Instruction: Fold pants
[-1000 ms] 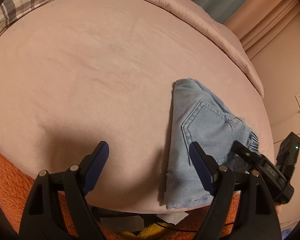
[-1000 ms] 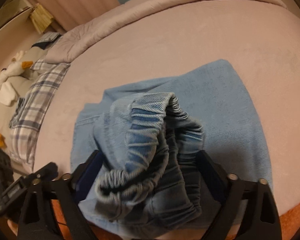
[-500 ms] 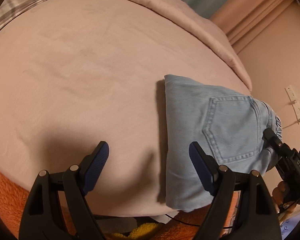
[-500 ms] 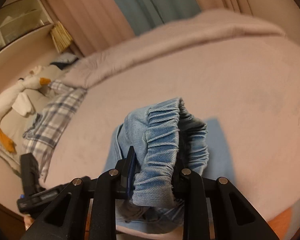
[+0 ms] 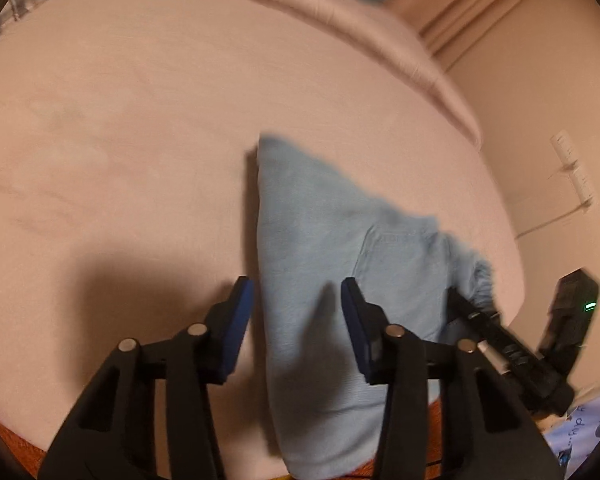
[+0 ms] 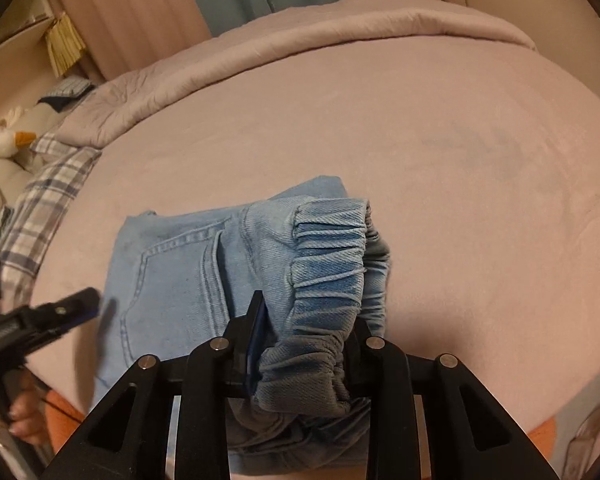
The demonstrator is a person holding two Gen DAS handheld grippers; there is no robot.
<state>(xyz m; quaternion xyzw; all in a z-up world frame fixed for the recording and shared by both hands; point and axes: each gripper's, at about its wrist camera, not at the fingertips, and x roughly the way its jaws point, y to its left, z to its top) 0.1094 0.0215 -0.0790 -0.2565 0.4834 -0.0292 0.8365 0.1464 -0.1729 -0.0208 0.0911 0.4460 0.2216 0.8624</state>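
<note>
Right gripper (image 6: 300, 344) clamps pants (image 6: 172, 280) waistband, frame bottom; left gripper (image 5: 296, 320) open, empty. Lay waistband flat, edges aligned.

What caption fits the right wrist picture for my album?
Right gripper pinching the jeans' elastic waistband over a pink bed.
</note>
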